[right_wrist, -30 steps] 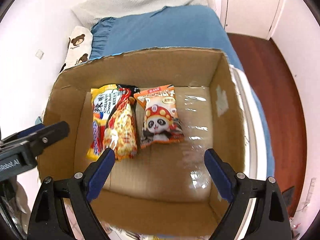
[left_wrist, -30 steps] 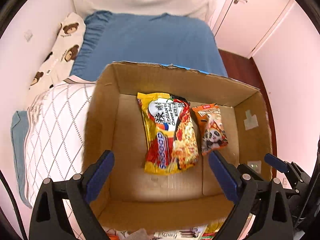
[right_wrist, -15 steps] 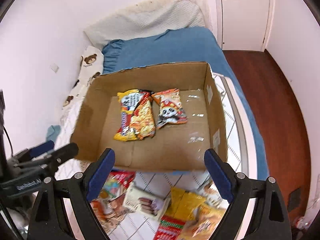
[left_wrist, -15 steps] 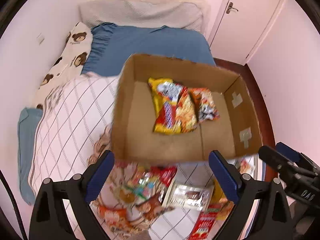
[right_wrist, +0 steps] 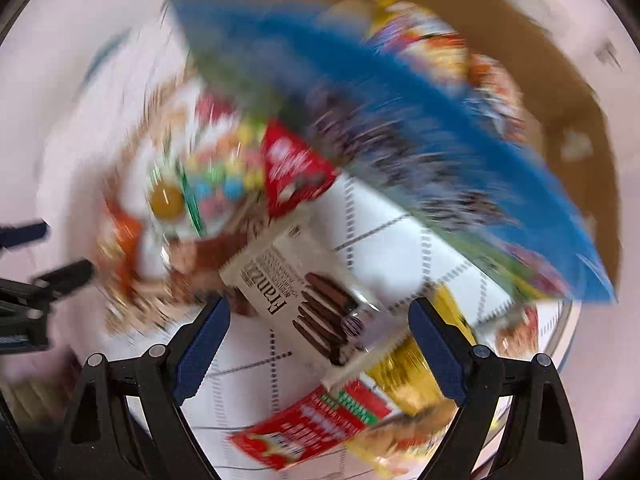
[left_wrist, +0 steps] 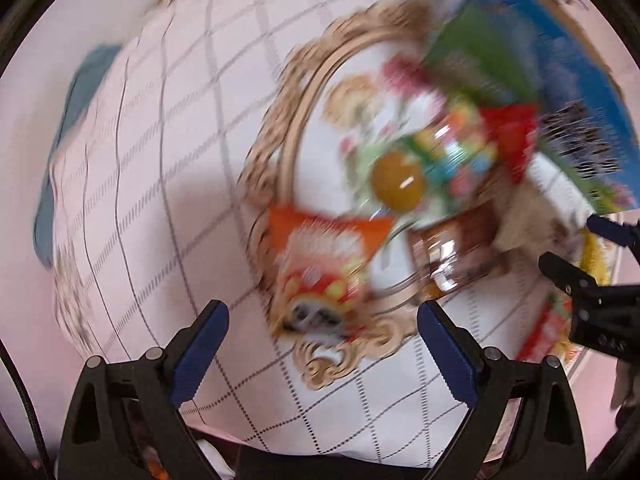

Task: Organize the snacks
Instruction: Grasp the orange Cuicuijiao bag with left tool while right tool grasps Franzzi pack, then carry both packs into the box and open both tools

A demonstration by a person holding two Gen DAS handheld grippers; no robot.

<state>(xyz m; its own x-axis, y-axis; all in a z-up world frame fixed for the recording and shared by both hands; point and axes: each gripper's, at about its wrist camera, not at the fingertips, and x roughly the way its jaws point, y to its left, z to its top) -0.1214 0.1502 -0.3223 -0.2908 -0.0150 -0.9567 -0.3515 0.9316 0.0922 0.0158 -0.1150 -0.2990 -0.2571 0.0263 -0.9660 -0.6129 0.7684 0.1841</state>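
In the left wrist view, the left gripper (left_wrist: 322, 338) has its fingers apart over an orange snack packet (left_wrist: 326, 268) at lower centre on the checked bedspread (left_wrist: 132, 184). In the right wrist view, the right gripper (right_wrist: 318, 330), fingers apart and empty, frames a cream biscuit pack (right_wrist: 304, 296) reading "Franzi"; the cardboard box (right_wrist: 560, 92) sits upper right, with two blurred packets inside.

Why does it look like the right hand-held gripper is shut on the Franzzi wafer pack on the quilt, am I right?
Not quite. In the right wrist view the right hand-held gripper is open; the Franzzi wafer pack lies loose on the quilt ahead of its fingers.
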